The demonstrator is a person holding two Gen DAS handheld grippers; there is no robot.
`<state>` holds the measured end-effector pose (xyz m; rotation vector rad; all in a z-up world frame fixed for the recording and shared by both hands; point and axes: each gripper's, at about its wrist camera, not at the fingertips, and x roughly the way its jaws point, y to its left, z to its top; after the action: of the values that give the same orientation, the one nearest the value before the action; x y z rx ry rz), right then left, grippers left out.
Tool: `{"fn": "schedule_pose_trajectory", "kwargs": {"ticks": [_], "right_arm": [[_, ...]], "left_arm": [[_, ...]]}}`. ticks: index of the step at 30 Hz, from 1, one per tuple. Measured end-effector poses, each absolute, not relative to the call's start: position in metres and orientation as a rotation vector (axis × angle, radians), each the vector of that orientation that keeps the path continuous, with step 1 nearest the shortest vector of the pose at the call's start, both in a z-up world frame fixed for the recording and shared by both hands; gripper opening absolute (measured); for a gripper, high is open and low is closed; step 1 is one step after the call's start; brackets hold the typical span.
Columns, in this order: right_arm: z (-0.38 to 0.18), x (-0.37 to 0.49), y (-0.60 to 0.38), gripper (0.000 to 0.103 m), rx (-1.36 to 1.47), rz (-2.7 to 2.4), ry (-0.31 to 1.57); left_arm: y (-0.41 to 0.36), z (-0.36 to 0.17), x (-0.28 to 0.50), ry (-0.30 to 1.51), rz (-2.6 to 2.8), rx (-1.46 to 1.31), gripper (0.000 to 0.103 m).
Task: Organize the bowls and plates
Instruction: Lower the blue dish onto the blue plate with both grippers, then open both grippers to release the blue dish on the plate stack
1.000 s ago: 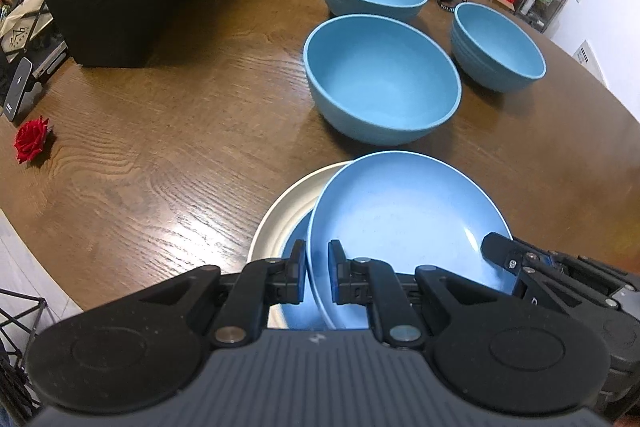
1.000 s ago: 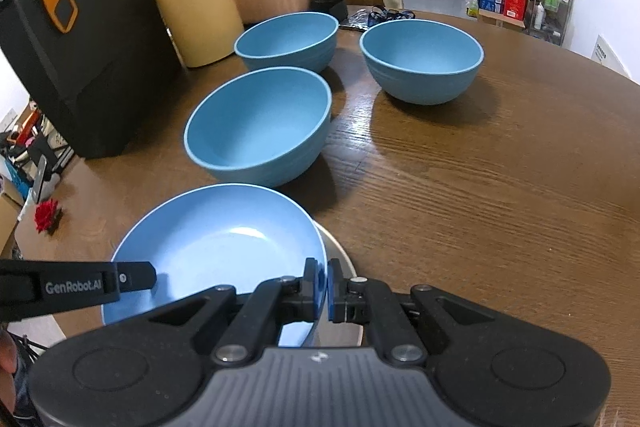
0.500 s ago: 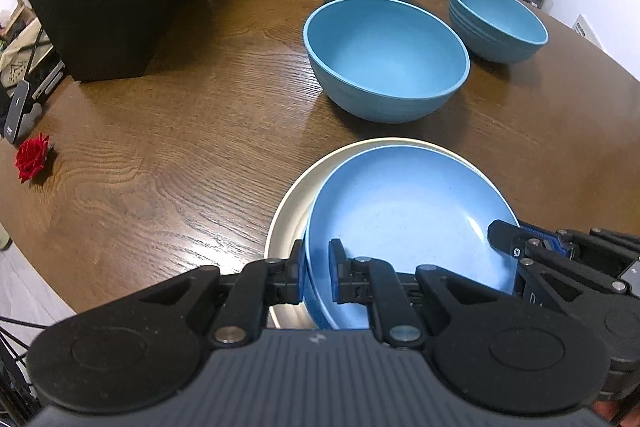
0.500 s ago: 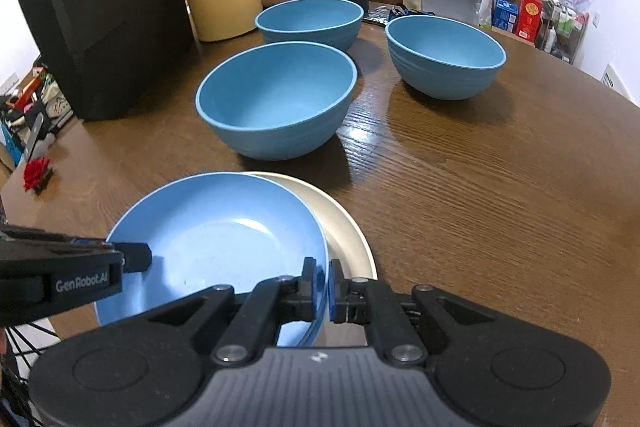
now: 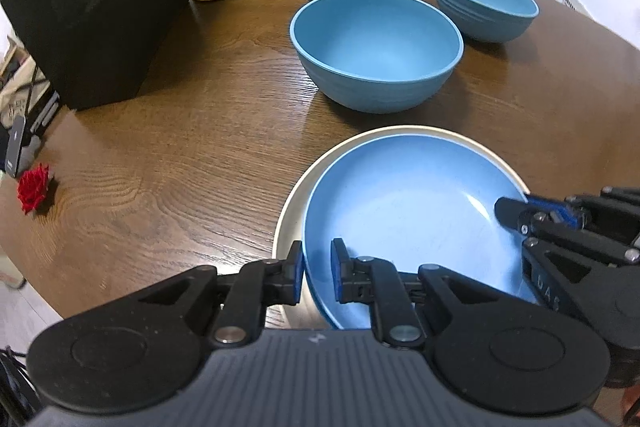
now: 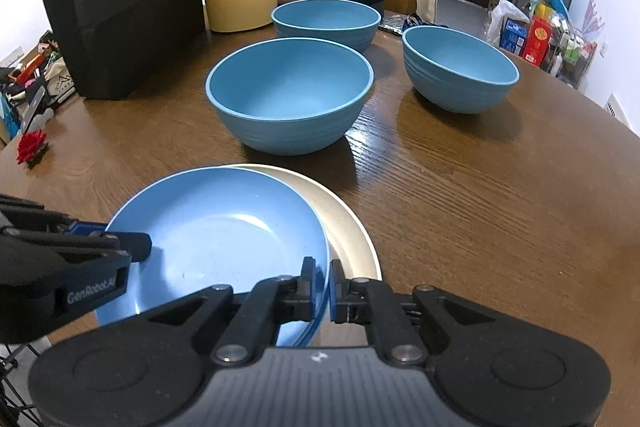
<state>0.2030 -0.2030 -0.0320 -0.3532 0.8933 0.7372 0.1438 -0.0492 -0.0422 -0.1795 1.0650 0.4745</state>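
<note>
Three blue bowls [image 6: 290,95] stand on the worktop [image 6: 480,195]. Nearer, one blue plate [image 6: 216,239] sits over one cream plate [image 6: 348,235]. Left claw [image 5: 316,271] and right claw [image 6: 322,287] each pinch the blue plate's rim, on opposite sides.

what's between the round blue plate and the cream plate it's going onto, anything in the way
Nothing visible. The round blue plate sits directly over the larger cream plate, pinched at its rim by the left gripper and the right gripper. The three blue bowls stand farther back on the wooden table.
</note>
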Motion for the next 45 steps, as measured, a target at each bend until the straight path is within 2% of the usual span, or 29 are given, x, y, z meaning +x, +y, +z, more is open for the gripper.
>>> {"fn": "schedule_pose_trajectory", "kwargs": {"ticks": [24, 31, 37, 40, 42, 45], "right_arm": [[-0.030, 0.194, -0.201, 0.007, -0.408, 0.755, 0.854], [-0.029, 0.196, -0.200, 0.013, -0.400, 0.760, 0.864], [-0.029, 0.201, -0.201, 0.013, -0.375, 0.759, 0.887], [-0.029, 0.204, -0.203, 0.013, -0.360, 0.754, 0.902], [-0.028, 0.207, -0.204, 0.015, -0.350, 0.751, 0.909], [-0.025, 0.210, -0.207, 0.026, -0.330, 0.744, 0.918]], "left_arm": [[-0.049, -0.048, 0.145, 1.073, 0.477, -0.164, 0.014], [-0.049, -0.049, 0.144, 1.079, 0.485, -0.175, 0.014], [-0.045, -0.048, 0.142, 1.074, 0.494, -0.201, 0.015], [-0.041, -0.046, 0.141, 1.066, 0.499, -0.214, 0.027], [-0.040, -0.043, 0.140, 1.053, 0.503, -0.221, 0.040], [-0.037, -0.038, 0.139, 1.038, 0.503, -0.235, 0.046]]}}
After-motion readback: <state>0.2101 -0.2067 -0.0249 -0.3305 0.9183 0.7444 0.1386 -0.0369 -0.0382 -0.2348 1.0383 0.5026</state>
